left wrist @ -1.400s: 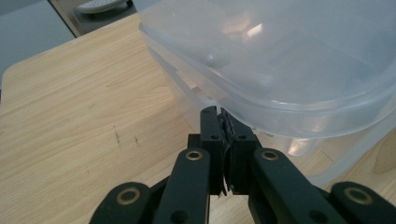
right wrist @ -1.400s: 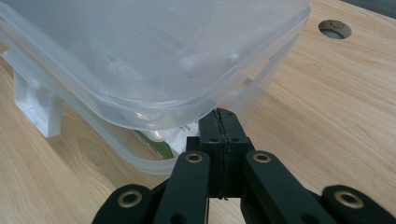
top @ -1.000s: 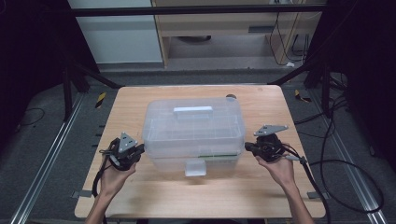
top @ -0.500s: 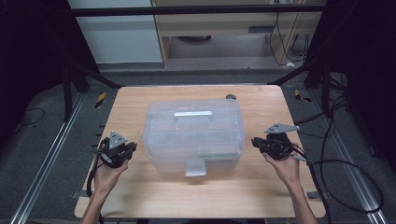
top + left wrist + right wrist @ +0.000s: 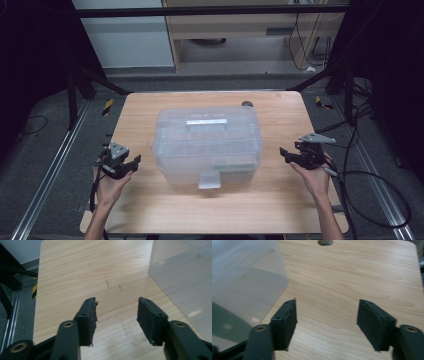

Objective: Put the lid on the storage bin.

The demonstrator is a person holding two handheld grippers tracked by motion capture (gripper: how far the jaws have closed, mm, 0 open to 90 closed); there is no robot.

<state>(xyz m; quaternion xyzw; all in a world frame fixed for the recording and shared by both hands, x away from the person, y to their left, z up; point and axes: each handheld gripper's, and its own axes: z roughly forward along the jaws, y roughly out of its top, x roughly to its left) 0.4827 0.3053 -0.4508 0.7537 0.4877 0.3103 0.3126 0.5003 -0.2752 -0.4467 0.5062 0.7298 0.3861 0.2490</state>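
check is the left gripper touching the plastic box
Apart: the high view shows bare table between the left gripper and the plastic box.

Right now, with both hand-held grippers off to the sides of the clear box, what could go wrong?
1. The clear storage box looks smooth-walled; open jaws closing on its sides could slip.
2. Its front latch hangs toward the table edge; a pull might drag the box off.
3. The right hand-held gripper trails a cable that could snag.
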